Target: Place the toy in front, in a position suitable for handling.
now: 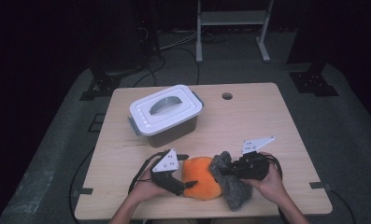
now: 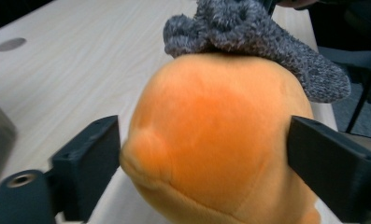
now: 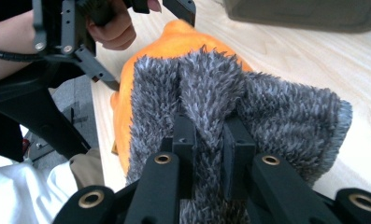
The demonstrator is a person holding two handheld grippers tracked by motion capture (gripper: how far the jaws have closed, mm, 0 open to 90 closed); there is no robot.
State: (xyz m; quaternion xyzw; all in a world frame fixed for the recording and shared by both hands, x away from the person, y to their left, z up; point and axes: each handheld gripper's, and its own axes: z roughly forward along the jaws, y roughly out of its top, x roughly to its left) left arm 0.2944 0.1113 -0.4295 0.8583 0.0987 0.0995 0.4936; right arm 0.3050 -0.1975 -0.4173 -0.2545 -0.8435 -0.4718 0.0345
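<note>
Dim room — grey floor (image 1: 351, 140), pale wooden table (image 1: 248, 116), white metal frame (image 1: 232, 18) behind, cables (image 1: 174, 46) trailing.

A recording lab or test studio: a lone pale wooden table (image 1: 248, 116) stands on grey carpet (image 1: 346, 126) amid black surroundings, with cables (image 1: 174, 51) trailing across the floor, dark stand bases (image 1: 314, 81) and a white metal frame (image 1: 232, 21) behind.

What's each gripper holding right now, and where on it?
The right gripper pinches a raised fold of the grey fuzzy sock. The left gripper brackets the orange plush toy at its sides; whether its pads press cannot be told.
</note>
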